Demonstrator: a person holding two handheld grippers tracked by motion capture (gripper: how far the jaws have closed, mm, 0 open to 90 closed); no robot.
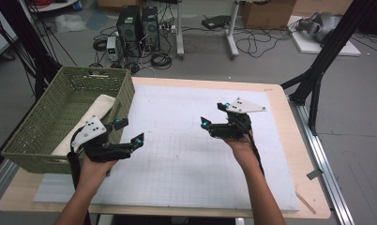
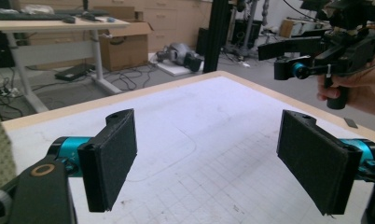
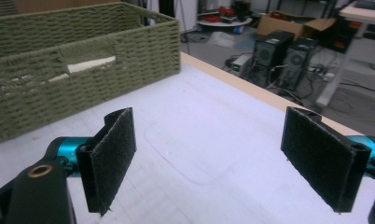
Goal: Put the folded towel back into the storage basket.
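Both my left gripper (image 1: pixel 130 132) and right gripper (image 1: pixel 211 114) hang spread and empty; the cream cloth (image 1: pixel 94 112) in the green basket (image 1: pixel 46 117) looks soft and light; I'd pinch a raised fold.

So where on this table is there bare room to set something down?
The white mat lies bare between the left gripper and right gripper, and out to its far and right edges. The left side is crowded by the green basket holding a cream cloth.

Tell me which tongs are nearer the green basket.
Left. The left tongs hover right beside the green basket, at its near right wall, jaws open. The right tongs hover over the middle of the white mat, well off to the basket's right.
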